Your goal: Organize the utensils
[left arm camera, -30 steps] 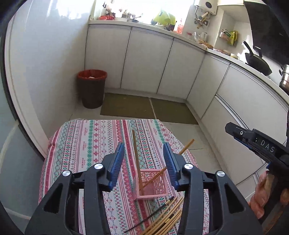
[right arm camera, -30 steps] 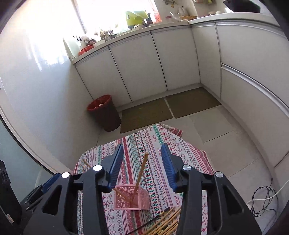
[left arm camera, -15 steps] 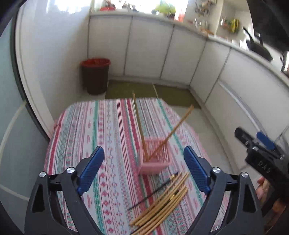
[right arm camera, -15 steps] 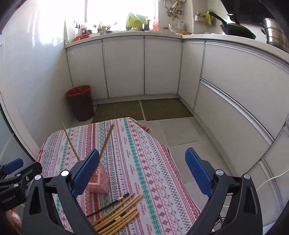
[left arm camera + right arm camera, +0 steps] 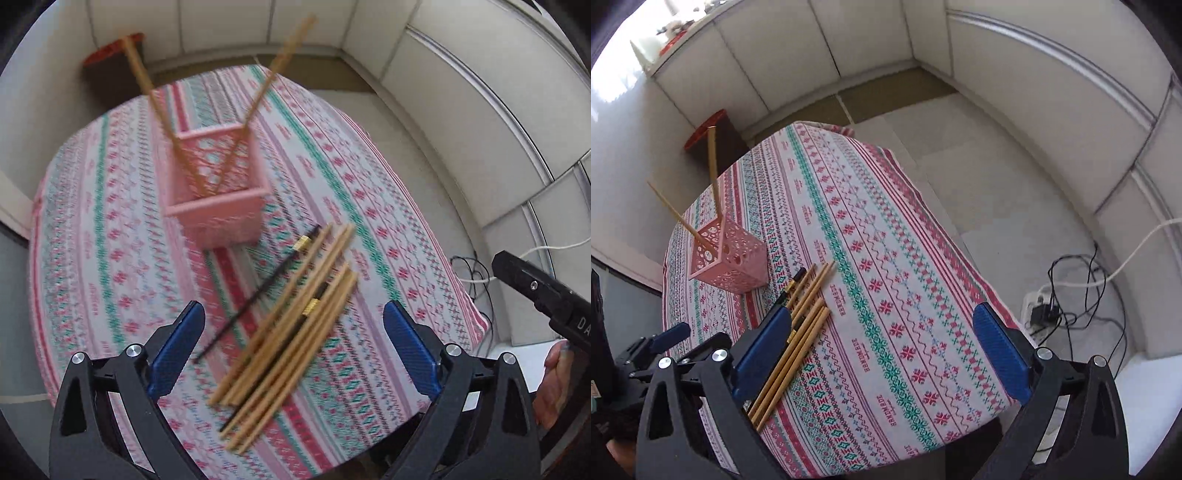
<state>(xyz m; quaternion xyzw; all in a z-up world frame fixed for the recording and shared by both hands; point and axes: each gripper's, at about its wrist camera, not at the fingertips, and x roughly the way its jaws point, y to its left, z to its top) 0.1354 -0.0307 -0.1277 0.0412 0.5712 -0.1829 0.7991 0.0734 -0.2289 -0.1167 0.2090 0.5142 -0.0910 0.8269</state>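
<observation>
**Both Grippers Open Above a Loose Pile of Chopsticks**

Found the left gripper (image 5: 291,314) spread wide, having just been opening, pointed steeply down over the patterned tablecloth (image 5: 110,258). Saw nothing pinched: the pads framed the pile from above, clear of it as far as could be told through the blur.

Noted the pink basket (image 5: 218,206) toward the left of the table, upright, with two chopsticks (image 5: 155,88) already leaning out of it in opposite directions. Noted the remaining chopsticks (image 5: 295,332) just beside it to the right, flat on the cloth in a loose fan, with dark ones, gold-banded, mixed in and one black chopstick (image 5: 255,295) lying apart on the left.

Found the right gripper (image 5: 881,317) likewise wide, having just been opening, holding nothing. Saw the pile at its left finger, not centred between the pads.

Judged the task barely begun.

Judged the hazards as follows:
- Closing on the fan as it lay: likely to catch several sticks at once, or squeeze one sideways and scatter the rest.
- Round sticks on cloth: apt to roll toward the near table edge if nudged.
- Two grippers converging on one small pile: risk of fingers knocking together.
- Light basket with leaning sticks: easily tipped by a careless brush or a hard drop-in.
</observation>
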